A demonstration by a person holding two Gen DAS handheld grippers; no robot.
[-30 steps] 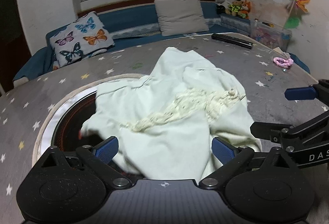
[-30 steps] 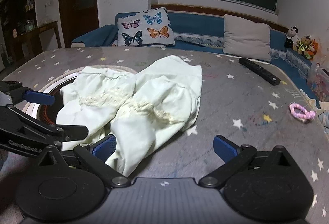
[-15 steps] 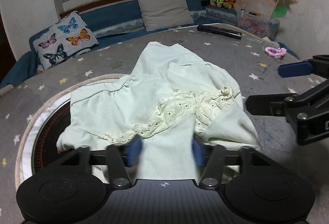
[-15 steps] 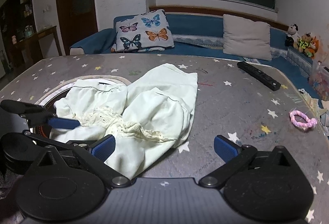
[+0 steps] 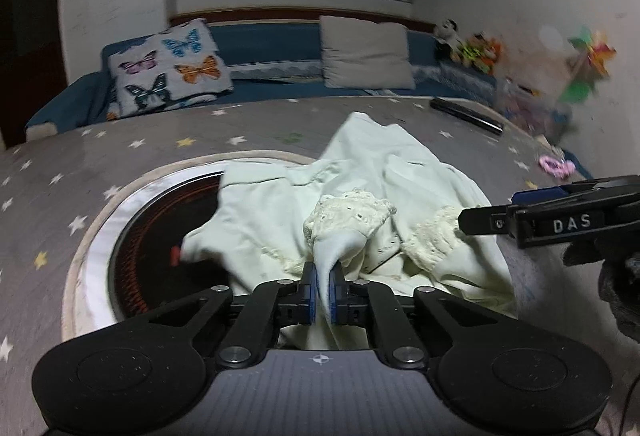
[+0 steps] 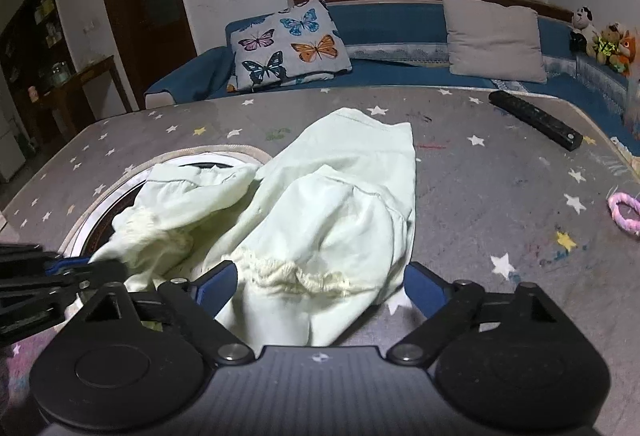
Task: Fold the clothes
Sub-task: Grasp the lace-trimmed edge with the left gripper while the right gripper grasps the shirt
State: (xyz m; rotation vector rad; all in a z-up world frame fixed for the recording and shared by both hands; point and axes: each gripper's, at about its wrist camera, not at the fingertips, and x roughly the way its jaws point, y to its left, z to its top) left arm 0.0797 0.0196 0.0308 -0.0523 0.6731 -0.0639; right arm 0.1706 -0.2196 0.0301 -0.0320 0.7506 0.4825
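Note:
A pale green garment [image 5: 384,196] with a cream lace hem lies crumpled on the grey star-print table [image 5: 120,156]; it also shows in the right wrist view [image 6: 332,204]. My left gripper [image 5: 323,288] is shut on a pinched fold of the garment near its lace hem and pulls it up into a peak. My right gripper [image 6: 320,282] is open, its blue pads either side of the garment's near lace edge. The right gripper shows side-on in the left wrist view [image 5: 560,220], by the garment's right edge.
A round dark inset [image 5: 160,236] with a pale rim sits in the table under the garment's left part. A black remote [image 6: 534,119] and a pink hair tie [image 6: 626,212] lie to the right. A blue sofa with cushions [image 6: 288,44] runs behind the table.
My left gripper closed from wide open onto a fold of the garment and lifted it into a peak. My right gripper moved closer to the garment's near edge.

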